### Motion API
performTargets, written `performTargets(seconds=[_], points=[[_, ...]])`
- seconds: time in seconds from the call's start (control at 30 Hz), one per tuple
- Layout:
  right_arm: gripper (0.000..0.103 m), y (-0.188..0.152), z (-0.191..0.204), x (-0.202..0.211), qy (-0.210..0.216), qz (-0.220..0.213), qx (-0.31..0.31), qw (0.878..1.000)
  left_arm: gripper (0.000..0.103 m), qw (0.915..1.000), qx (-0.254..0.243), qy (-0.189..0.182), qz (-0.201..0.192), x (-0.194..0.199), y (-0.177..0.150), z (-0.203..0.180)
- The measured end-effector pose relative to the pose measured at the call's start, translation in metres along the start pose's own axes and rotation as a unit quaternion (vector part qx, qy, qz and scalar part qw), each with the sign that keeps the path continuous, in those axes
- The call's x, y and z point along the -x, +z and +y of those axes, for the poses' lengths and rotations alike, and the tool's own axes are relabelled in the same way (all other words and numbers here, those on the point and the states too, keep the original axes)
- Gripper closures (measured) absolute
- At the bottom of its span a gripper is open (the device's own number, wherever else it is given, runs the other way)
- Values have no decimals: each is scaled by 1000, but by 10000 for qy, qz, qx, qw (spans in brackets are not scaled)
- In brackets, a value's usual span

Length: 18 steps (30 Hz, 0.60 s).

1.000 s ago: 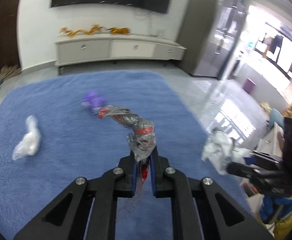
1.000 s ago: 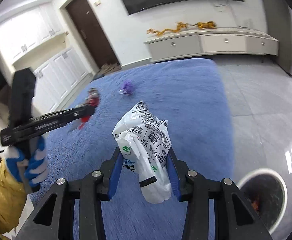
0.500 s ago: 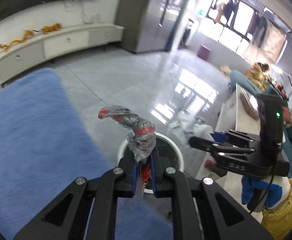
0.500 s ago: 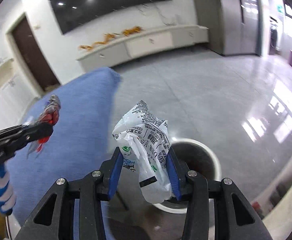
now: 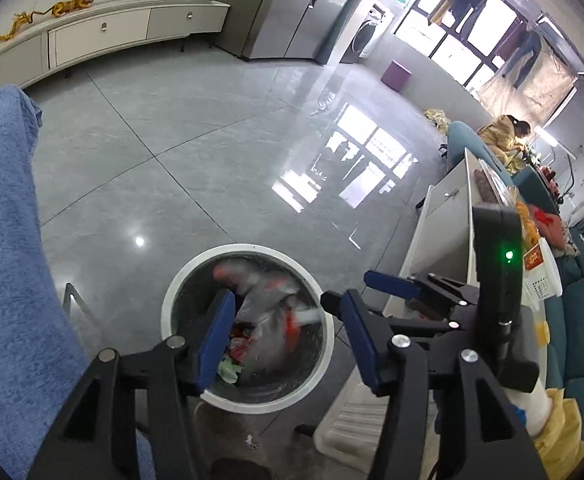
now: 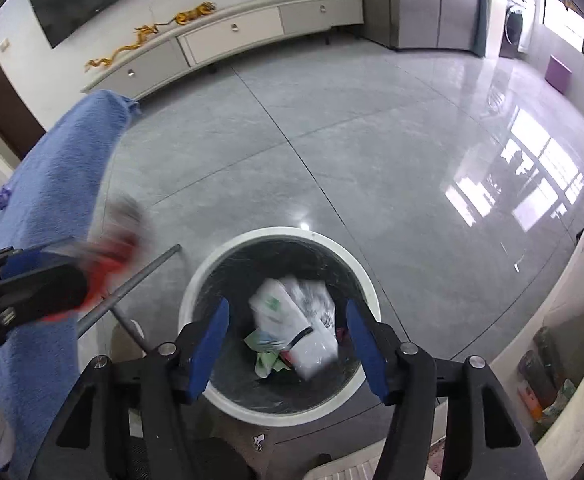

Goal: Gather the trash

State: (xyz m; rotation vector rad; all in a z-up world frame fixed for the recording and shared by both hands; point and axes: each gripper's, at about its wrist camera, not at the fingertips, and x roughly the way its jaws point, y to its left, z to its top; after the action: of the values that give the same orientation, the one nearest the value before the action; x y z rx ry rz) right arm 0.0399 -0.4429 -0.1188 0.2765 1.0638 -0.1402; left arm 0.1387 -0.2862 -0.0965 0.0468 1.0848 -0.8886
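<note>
Floor (image 5: 195,152): grey glossy tiles, window glare; both views.

Blanket (image 5: 7,264): blue, fuzzy, at the left edge of both views. The right wrist view alone shows a small purple scrap (image 6: 1,199) lying on it.

Cabinet (image 6: 251,24): long, white, low, against the far wall, with a gold garland (image 6: 147,34) along its top.

Bin (image 5: 171,304): round, white rim, dark liner, on the floor directly below both grippers; trash lies inside.

Left gripper (image 5: 287,334): blue pads spread and opening, nothing pinched. A clear plastic wrapper (image 5: 267,320) with red marks is blurred between and below the pads, over the bin mouth, its long axis running up-left to down-right. In the right wrist view the wrapper is only a red-grey smear (image 6: 119,236) at this gripper's tip, left of the bin.

Right gripper (image 6: 287,340): pads spread and opening, gripping nothing. A white printed bag (image 6: 296,328) sits between and below them, inside the bin, long axis tilted top-left to bottom-right. The left wrist view shows this gripper (image 5: 358,292) from the side, beside the rim, but not the bag.

Person (image 5: 504,136): seated far right, left wrist view only.
</note>
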Motion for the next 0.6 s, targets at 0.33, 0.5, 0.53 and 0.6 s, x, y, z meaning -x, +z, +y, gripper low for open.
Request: performTargets(seconds=[0.33,0.5,0.53,0.6], points=[[39,-4,0,32,211,-429,-341,9983,50,9986,152,297,-420,35,-11,2],[30,-3,24,64,241,-854,-208,9958,48,9946,190,612,-822,72,-18,5],[27,-4,29,70,238,-938,-175,9952,45,9936,221,662,-893,80,-21,7],[25,-5,41,84,224,-1130,-104,9933,42,9910,273,759,-1065,97,-28,12]])
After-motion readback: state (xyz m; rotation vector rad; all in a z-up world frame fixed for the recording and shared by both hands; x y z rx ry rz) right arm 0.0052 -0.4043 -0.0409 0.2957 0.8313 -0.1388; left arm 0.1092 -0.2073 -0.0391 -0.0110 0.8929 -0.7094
